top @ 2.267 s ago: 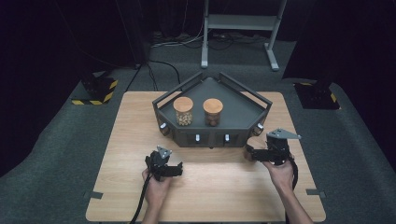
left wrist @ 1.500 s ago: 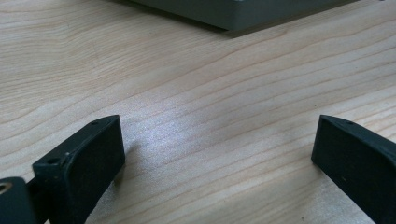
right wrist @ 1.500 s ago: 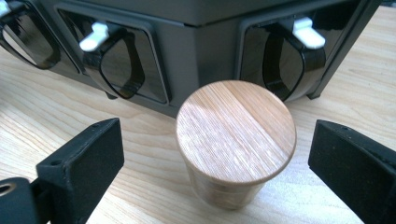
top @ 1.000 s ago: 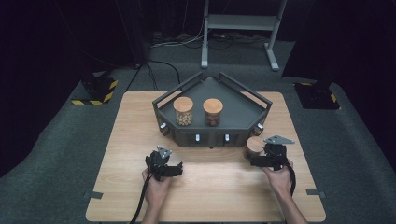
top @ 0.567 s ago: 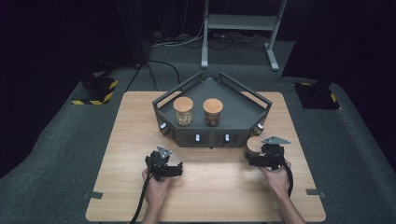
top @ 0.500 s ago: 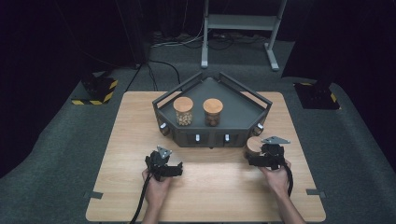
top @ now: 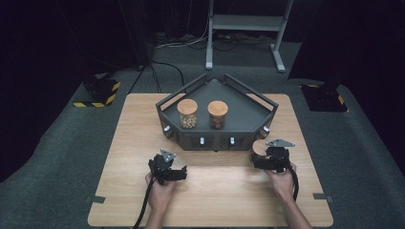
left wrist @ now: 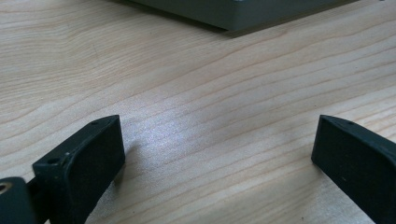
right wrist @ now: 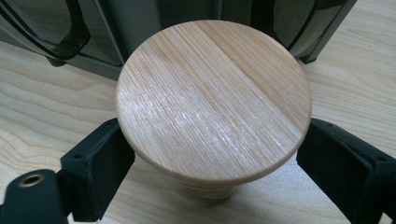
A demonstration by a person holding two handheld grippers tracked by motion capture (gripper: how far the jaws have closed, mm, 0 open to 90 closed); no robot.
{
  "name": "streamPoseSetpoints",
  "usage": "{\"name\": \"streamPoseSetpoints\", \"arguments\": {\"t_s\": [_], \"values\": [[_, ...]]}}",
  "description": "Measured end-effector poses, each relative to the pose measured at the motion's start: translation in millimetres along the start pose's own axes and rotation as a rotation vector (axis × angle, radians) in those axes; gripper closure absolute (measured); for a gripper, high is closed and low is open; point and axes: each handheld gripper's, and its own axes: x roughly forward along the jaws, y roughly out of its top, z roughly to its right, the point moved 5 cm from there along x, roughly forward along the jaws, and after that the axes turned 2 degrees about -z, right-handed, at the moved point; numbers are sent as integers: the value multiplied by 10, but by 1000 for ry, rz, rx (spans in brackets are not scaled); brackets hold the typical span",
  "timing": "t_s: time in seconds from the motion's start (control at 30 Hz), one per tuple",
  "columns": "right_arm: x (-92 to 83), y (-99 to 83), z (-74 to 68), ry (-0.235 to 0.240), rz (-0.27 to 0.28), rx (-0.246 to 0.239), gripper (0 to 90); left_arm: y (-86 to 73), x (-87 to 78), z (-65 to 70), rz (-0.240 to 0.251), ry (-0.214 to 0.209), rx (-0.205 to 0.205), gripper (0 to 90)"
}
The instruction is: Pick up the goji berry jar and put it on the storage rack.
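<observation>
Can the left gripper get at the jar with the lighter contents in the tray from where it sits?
Probably yes. The left gripper is open over bare table, and the jar stands near the tray front, though the tray's raised rail lies between them.

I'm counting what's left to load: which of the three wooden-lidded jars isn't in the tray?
The jar between the right gripper's jaws. It stands on the table by the tray's front right corner; the other two stand inside.

One wooden counter (top: pixel 119 143) carries one dark grey angular tray (top: pixel 248 112). Three wooden-lidded jars: two inside the tray, one with pale contents (top: pixel 187 113) and one with darker contents (top: pixel 218 114), and a third (top: pixel 259 147) on the counter. Two grippers, left gripper (top: pixel 179 172) and right gripper (top: pixel 260 162), each in one hand.
</observation>
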Motion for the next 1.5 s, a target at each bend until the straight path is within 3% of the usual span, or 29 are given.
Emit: {"name": "streamPoseSetpoints", "arguments": {"t_s": [1.5], "values": [[80,-31,-87,-21,36,-34,246,0,0,0,0,0,0,25]]}}
